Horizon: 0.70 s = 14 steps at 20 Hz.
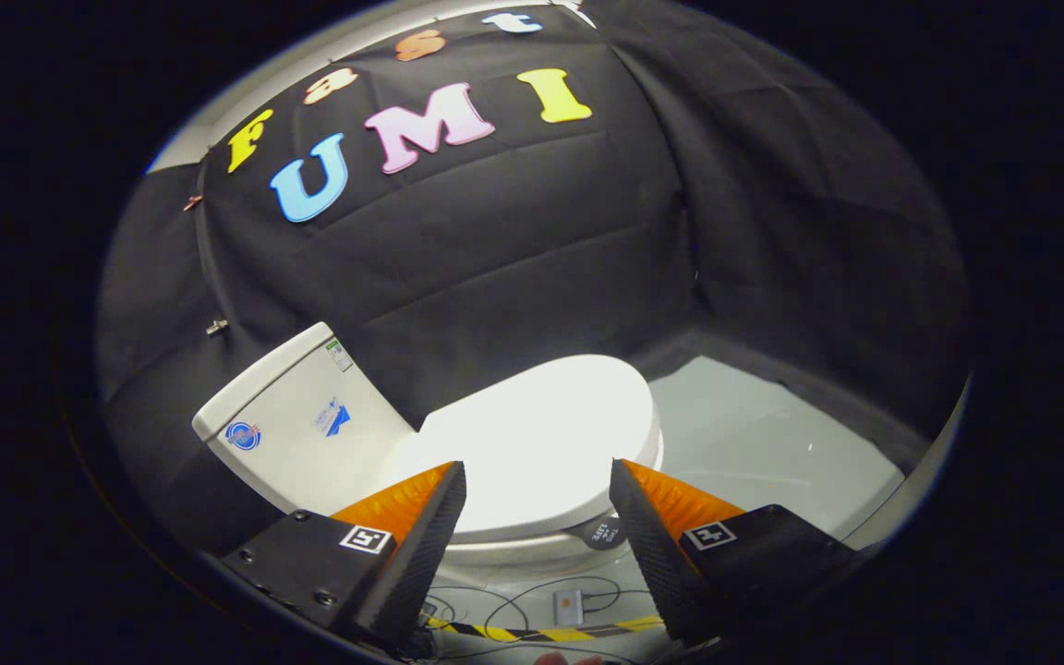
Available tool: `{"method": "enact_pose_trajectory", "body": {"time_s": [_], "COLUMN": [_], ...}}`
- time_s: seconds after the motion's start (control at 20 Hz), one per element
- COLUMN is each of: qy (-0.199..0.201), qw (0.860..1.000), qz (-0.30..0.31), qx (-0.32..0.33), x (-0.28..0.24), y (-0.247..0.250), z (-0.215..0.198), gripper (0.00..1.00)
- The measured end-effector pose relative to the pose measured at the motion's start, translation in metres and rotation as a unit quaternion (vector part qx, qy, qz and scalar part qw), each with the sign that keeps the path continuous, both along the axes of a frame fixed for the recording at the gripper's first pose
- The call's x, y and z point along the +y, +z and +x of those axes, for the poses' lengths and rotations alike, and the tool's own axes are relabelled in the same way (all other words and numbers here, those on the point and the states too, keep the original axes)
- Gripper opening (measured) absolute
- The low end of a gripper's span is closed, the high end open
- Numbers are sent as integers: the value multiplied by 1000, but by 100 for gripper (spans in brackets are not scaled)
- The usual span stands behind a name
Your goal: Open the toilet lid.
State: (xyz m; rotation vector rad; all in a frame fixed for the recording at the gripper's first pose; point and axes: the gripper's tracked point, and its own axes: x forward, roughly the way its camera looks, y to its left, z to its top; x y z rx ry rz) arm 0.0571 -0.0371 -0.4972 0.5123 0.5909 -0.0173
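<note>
White tank (296,420) beyond the left finger, against the black cloth wall (513,249). Lid (541,443) down flat on the toilet, ahead of and between the fingers, its front rim just past the tips. Jaws (538,480) spread wide, gripping nothing, no contact with the lid. Below the gap, cables (495,600), a small box (568,607) and striped tape (541,633) on the floor. Pale floor (754,443) beyond the right finger.

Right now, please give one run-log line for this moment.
gripper: open, jaws empty | toilet lid: closed, beyond the jaws, untouched | tank: beside lid
</note>
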Motion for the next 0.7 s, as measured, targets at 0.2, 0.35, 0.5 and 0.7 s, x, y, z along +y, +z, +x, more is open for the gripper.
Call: {"method": "enact_pose_trajectory", "body": {"time_s": [0.2,0.35,0.5,0.7], "qy": [-5,-14,-30,-29], "qw": [998,990,979,961], "qz": [40,105,150,220], "qx": [47,88,138,167], "x": [-12,-16,-20,-15], "y": [-46,-75,-111,-137], "z": [-3,-8,-11,-5], "gripper": [99,99,99,98]}}
